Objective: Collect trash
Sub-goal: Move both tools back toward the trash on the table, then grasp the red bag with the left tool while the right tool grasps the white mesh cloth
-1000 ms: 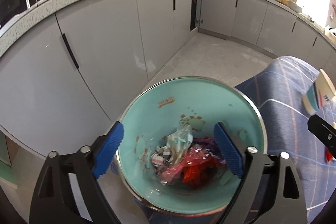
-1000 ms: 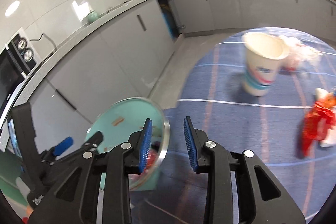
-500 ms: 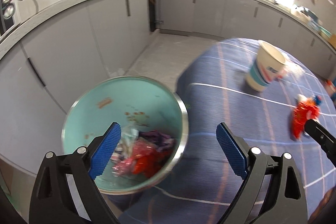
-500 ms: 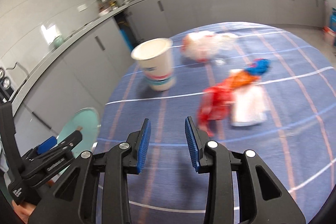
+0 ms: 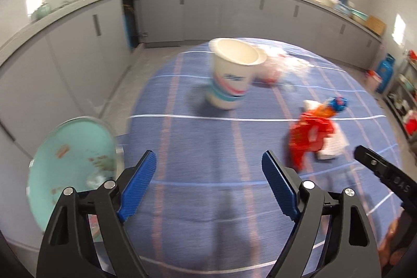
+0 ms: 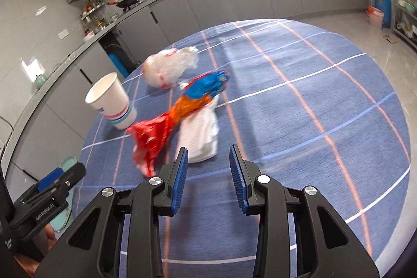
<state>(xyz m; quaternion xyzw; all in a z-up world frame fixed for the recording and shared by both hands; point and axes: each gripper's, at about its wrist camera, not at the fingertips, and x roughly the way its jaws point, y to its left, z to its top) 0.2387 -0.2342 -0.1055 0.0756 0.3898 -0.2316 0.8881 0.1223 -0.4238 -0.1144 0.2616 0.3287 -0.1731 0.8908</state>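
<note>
A round worktop (image 6: 325,100) under a blue cloth with white and orange grid lines fills most of both wrist views, with grey kitchen cabinets (image 5: 221,14) curving behind it. Off the worktop's left edge and lower down stands a bin (image 5: 70,168) with a pale turquoise inside and a metal rim; some crumpled scraps lie in its bottom, blurred.

On the cloth a white paper cup (image 6: 112,100) with red and teal bands stands upright near the left edge. Just behind it lies a crumpled clear plastic bag (image 6: 166,69) with red marks. Toward the middle, a red wrapper (image 6: 151,140), an orange and blue wrapper (image 6: 200,93) and a folded white tissue (image 6: 200,140) lie touching in one loose heap, apart from the cup.

The left gripper (image 5: 208,184) hangs over bare cloth near the worktop's left edge, its blue-padded fingers (image 5: 138,184) wide apart and closing, with nothing between them. The right gripper (image 6: 208,179) points at the heap, its tips just short of the tissue; its fingers (image 6: 179,181) stand partly apart, narrower than the left pair, and hold nothing. Each gripper shows at the edge of the other's view, and part of a hand shows behind the left one in the right wrist view, low at the corner.
</note>
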